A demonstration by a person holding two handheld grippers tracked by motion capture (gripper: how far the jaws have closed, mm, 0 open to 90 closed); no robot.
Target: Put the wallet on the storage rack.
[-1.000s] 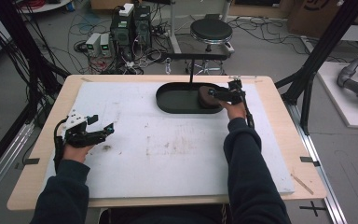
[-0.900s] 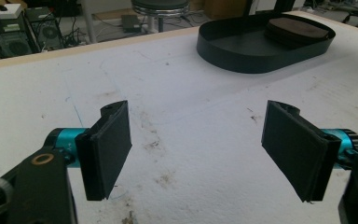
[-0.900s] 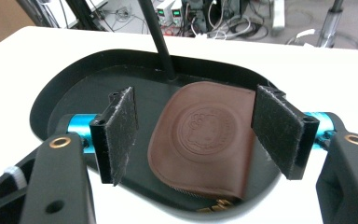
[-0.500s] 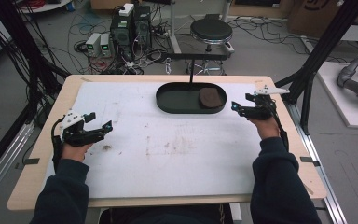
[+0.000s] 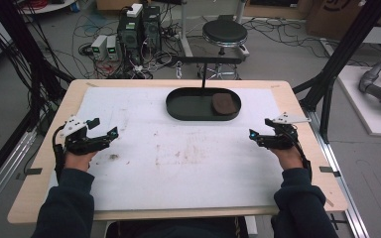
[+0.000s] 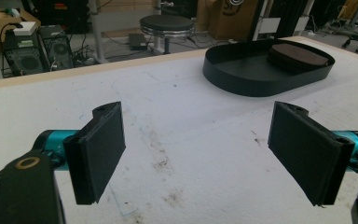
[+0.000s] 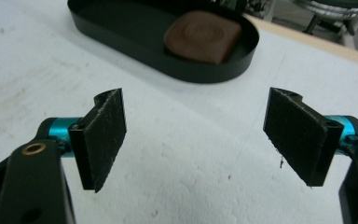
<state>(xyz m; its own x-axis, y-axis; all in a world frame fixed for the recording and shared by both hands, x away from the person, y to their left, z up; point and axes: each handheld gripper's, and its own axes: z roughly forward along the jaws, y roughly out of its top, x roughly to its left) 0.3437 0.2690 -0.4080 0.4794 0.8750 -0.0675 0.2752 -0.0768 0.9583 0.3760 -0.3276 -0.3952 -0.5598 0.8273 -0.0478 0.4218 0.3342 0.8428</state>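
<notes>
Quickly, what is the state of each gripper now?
Left gripper: open, holding nothing, jaws just opened wider.
Right gripper: open, empty, jaws just opened; the brown pad lies in the black tray.

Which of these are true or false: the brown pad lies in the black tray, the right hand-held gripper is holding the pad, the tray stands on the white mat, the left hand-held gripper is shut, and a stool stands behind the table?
1. The brown pad lies in the black tray. True.
2. The right hand-held gripper is holding the pad. False: its jaws stand open with nothing between them, apart from the tray.
3. The tray stands on the white mat. True.
4. The left hand-held gripper is shut. False: its jaws are wide open and empty.
5. A stool stands on the floor beyond the table. True.
</notes>
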